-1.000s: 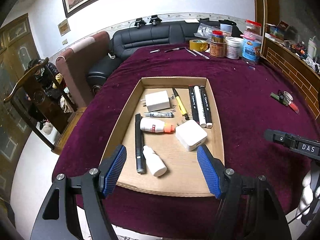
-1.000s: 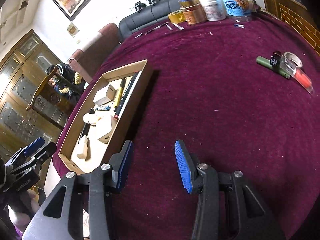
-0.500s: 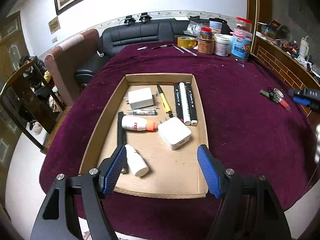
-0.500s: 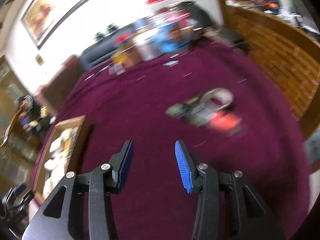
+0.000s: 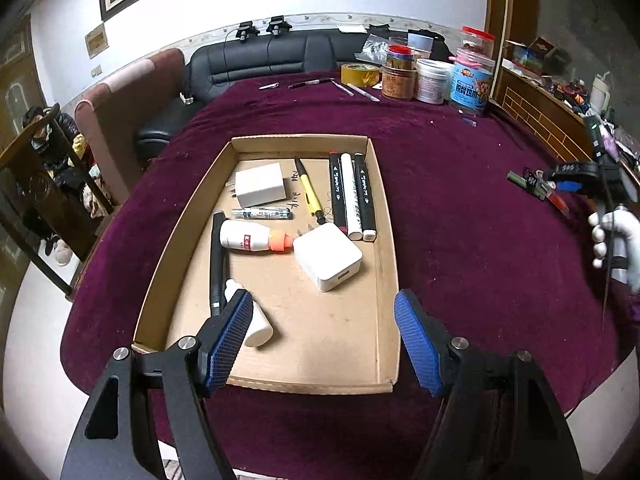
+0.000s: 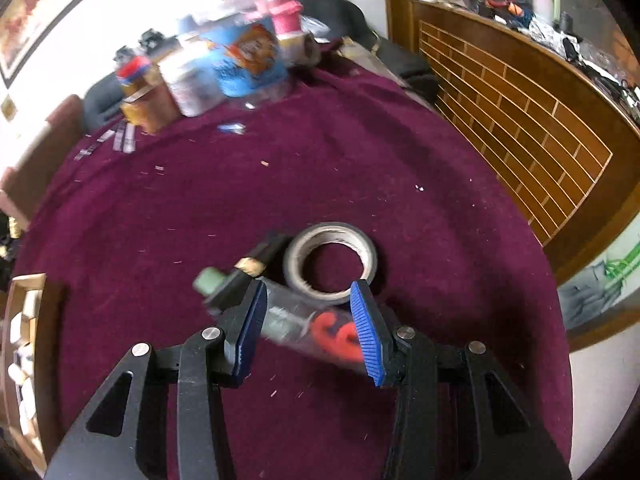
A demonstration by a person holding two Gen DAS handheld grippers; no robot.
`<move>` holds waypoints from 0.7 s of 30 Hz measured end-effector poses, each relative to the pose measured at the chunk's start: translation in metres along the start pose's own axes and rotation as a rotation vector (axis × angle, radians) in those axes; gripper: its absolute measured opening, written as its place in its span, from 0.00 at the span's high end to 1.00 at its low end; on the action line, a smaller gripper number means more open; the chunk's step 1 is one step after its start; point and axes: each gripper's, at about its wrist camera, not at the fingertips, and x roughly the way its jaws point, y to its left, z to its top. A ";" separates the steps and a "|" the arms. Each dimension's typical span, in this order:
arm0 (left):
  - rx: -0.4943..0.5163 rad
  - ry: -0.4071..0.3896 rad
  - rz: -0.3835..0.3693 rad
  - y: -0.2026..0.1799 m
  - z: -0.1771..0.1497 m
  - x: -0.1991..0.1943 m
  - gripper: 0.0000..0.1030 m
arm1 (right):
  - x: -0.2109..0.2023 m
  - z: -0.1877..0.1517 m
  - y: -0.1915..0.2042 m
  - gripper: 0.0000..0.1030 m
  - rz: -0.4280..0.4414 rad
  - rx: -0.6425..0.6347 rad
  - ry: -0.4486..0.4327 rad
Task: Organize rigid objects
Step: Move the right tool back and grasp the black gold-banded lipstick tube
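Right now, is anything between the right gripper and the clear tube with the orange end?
Nothing visible. The right gripper has open jaws either side of the clear tube on the purple cloth, and they have just been opening. The tape roll lies just beyond it, a green marker to its left.

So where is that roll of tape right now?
In the right wrist view the roll of tape lies flat on the purple tablecloth, just beyond the right gripper, touching a clear tube.
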 end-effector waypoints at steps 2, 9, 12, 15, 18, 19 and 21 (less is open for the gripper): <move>-0.007 0.006 -0.008 0.001 0.000 0.002 0.34 | 0.003 -0.002 0.000 0.56 0.012 0.007 -0.004; -0.014 0.007 -0.047 -0.001 -0.002 0.006 0.34 | -0.006 -0.037 0.021 0.56 0.336 -0.015 0.199; -0.007 0.001 -0.056 -0.003 -0.003 0.005 0.34 | -0.029 -0.033 0.018 0.56 0.356 0.012 0.141; -0.009 -0.003 -0.071 -0.003 -0.005 0.004 0.34 | -0.036 -0.015 0.011 0.56 0.269 0.038 0.082; -0.016 -0.001 -0.071 -0.001 -0.005 0.004 0.34 | -0.027 -0.003 0.004 0.56 0.258 0.117 0.095; -0.019 0.001 -0.070 0.000 -0.005 0.004 0.34 | -0.022 0.002 0.004 0.56 0.255 0.134 0.103; -0.024 0.004 -0.068 0.001 -0.006 0.004 0.34 | -0.004 0.014 0.011 0.56 0.217 0.140 0.110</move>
